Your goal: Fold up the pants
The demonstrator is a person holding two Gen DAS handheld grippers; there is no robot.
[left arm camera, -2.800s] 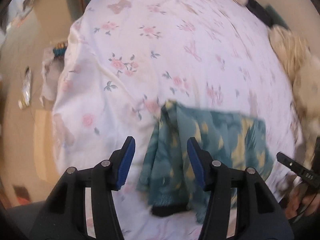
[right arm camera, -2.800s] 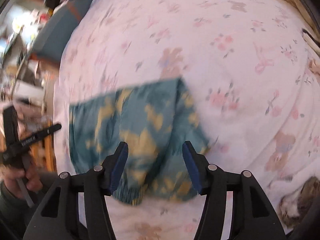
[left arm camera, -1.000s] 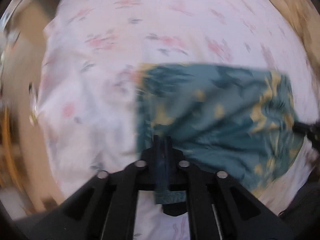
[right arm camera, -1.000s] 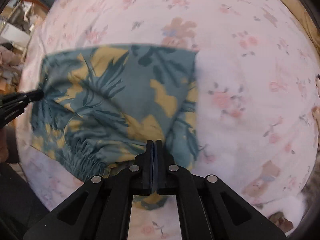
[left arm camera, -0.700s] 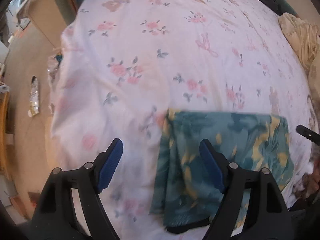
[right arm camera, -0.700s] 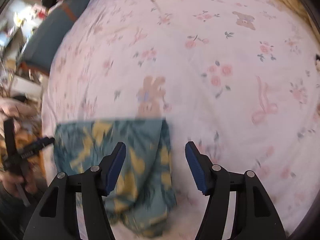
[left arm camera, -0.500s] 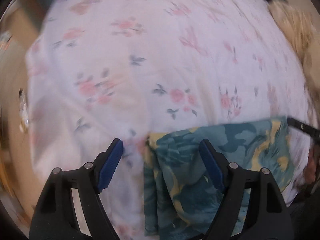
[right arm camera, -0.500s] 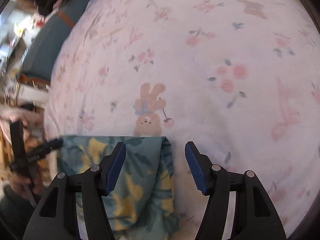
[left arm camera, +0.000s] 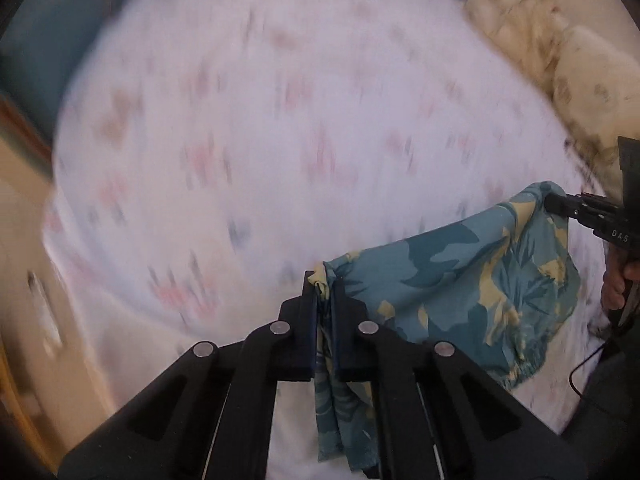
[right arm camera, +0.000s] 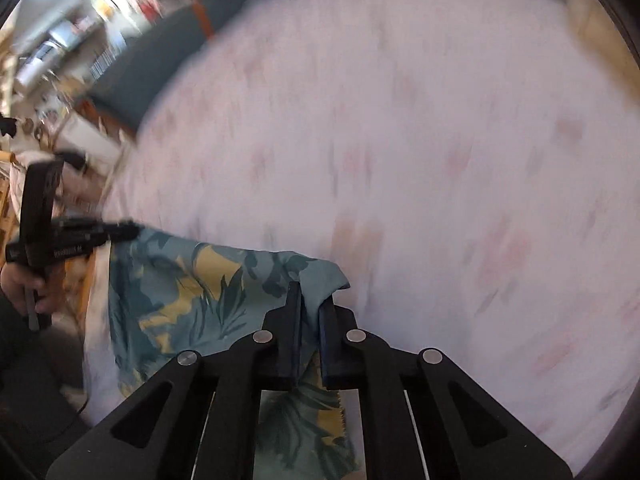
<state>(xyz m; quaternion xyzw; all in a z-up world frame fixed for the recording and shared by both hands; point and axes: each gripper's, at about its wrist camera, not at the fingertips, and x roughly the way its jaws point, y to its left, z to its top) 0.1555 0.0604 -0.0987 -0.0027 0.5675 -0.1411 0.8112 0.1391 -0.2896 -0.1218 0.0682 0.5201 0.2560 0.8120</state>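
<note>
The folded teal pants with yellow leaf print [left arm camera: 472, 276] hang stretched above the near part of the bed's white floral sheet [left arm camera: 260, 140]. The left gripper [left arm camera: 324, 300] has its jaws clenched on one top corner; the right gripper [right arm camera: 310, 312] clamps the other.

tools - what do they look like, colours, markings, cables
Both are black plastic. The left tool and the right tool have angular linkage arms with round silver pins and blue pads on the inner finger faces. Seen from the other view, each body carries small white lettering, too blurred to read whole. A thin black cable hangs beside the right one.
</note>
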